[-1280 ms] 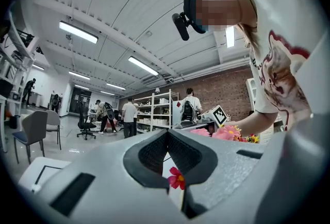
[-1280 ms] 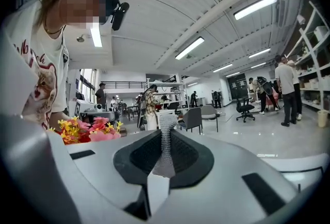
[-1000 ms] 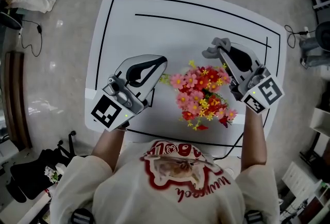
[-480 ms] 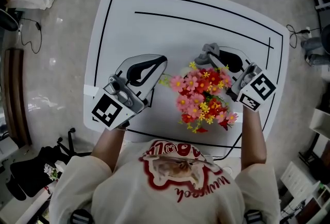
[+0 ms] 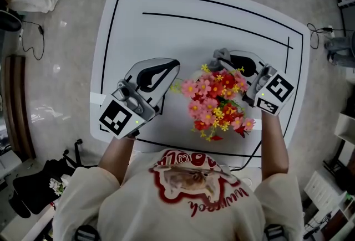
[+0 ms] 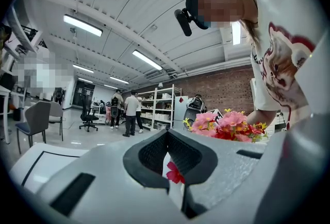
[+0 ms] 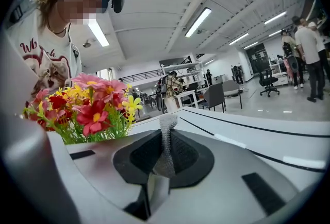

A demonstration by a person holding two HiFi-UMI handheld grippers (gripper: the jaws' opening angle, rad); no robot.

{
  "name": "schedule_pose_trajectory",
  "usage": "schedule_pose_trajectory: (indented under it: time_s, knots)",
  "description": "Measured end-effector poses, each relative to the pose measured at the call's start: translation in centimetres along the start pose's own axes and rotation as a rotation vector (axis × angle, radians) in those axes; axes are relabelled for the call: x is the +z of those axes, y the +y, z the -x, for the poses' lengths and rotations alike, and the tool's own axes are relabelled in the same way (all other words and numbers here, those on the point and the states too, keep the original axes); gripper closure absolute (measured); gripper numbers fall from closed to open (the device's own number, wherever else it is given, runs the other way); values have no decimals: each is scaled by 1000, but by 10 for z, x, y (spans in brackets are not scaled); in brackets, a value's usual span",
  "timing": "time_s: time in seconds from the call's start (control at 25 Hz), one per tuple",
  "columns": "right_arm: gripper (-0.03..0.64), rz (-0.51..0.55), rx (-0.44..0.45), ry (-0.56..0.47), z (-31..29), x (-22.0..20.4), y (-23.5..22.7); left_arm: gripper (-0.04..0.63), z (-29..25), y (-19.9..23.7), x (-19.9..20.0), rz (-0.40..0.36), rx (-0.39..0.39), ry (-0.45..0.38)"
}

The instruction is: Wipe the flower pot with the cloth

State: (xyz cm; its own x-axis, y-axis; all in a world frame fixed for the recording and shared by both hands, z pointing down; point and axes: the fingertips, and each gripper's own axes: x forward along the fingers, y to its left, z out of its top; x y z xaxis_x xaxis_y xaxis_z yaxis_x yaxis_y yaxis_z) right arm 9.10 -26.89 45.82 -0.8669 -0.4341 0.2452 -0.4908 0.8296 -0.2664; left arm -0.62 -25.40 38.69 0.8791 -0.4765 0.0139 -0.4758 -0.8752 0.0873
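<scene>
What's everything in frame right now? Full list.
table: 1, white with black lines, centre
flowers: 1 bunch, pink, red and yellow, near table edge
flower pot: 1, white, mostly hidden under flowers; an edge shows
cloth: 1, grey mesh, behind flowers
people: several, background, by white shelves
left tongs: 1, white and black, left of flowers, apparently closed on pot edge
right tongs: 1, white and black, pinching cloth

Cloth: grey, coarse open weave. Right gripper and left gripper: matt grey plastic shells, black rough-textured pads. Flower pot: smooth, white. Table: smooth, white.
</scene>
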Motion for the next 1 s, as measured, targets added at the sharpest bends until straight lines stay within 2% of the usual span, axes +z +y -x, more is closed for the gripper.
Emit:
schedule_pose_trajectory:
  time_s: [0.4, 0.8, 1.0]
  knots:
    - [583, 20, 56, 51, -3, -13, 11, 592, 1, 0, -2, 7, 3, 8]
    - [583, -27, 58, 37, 4, -24, 12, 592, 0, -2, -2, 8, -5, 7]
    - [583, -14, 40, 44, 8, -26, 12, 592, 1, -3, -2, 6, -3, 9]
